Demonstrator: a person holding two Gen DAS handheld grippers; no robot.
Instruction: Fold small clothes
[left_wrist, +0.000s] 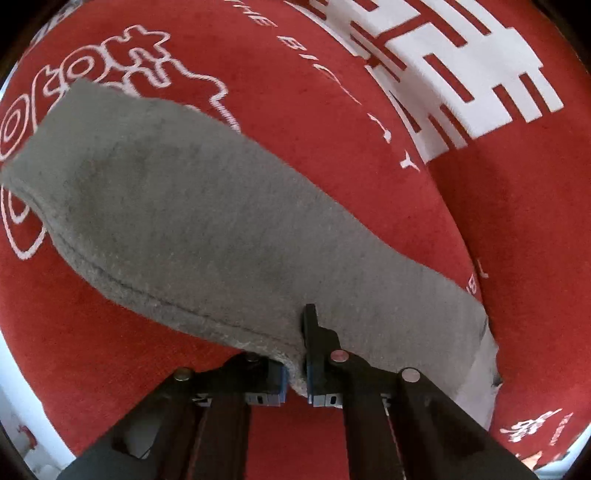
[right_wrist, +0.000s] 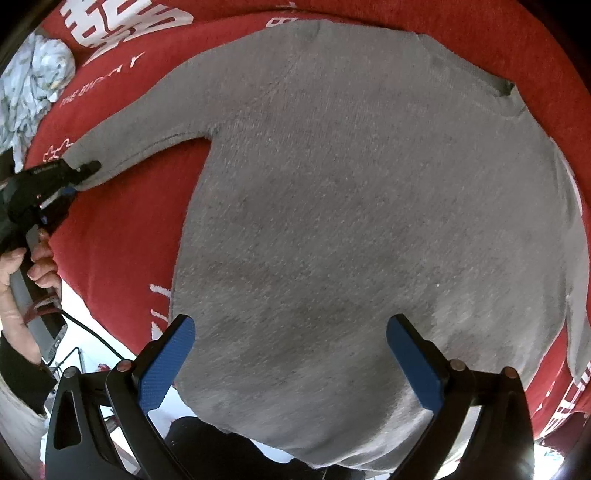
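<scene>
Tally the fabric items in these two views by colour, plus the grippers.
Grey: 1, the sweater, its sleeve clamped by the left gripper
Red: 1, the printed cloth underneath
Pale patterned: 1, the crumpled cloth
Grippers: 2, counting the right gripper, open
Total: 5

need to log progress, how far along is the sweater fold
Done: the grey sweater lies spread flat on the red cloth. In hand: the left gripper is shut on the sleeve cuff. Left: every fold; the right gripper hangs open over the hem.
</scene>
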